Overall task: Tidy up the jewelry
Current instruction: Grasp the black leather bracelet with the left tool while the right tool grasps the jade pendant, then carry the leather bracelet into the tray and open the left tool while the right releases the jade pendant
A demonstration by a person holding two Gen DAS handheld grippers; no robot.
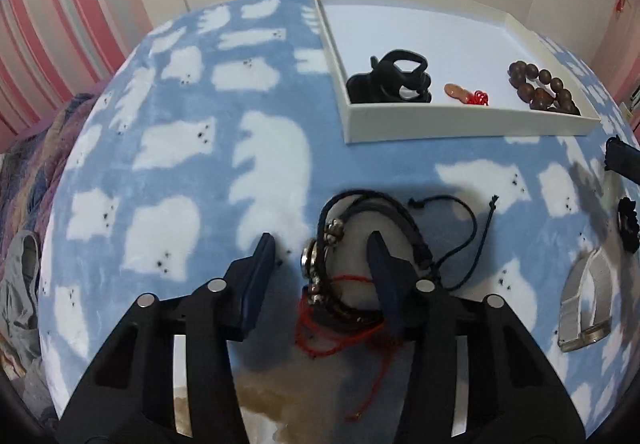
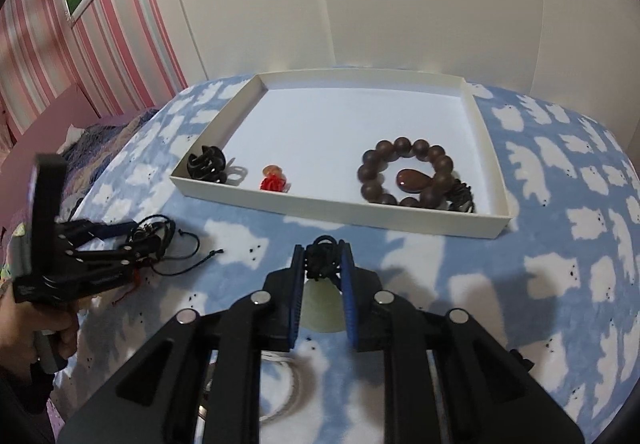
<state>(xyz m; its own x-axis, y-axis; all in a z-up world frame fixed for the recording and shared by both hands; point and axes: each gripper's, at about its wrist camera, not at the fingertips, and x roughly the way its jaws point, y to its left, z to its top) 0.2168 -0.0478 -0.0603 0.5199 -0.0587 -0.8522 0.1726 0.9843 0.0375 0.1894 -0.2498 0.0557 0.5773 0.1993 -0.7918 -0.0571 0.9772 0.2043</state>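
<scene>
The black cord bracelet [image 1: 360,244] lies on the blue blanket [image 1: 200,164], in front of the white tray [image 1: 440,124]. The left gripper [image 1: 324,252] is set around one side of it, jaws partly apart and not seen pressing. The right gripper [image 2: 323,264] is clamped on a black knotted cord [image 2: 325,256] with a pale stone [image 2: 322,308]. The bracelet should be squeezed gently, lifted straight up so the loose strings follow, then carried to the tray.

Noted: right tool [image 2: 323,256] clamped on a black knotted cord [image 2: 325,258] with pale green pendant [image 2: 322,311] hanging below, above the blue bear-print blanket [image 2: 540,244]; white tray [image 2: 320,210] beyond holding brown bead bracelet [image 2: 404,172]; left tool [image 2: 150,244] at a black cord bracelet [image 2: 168,248].
</scene>
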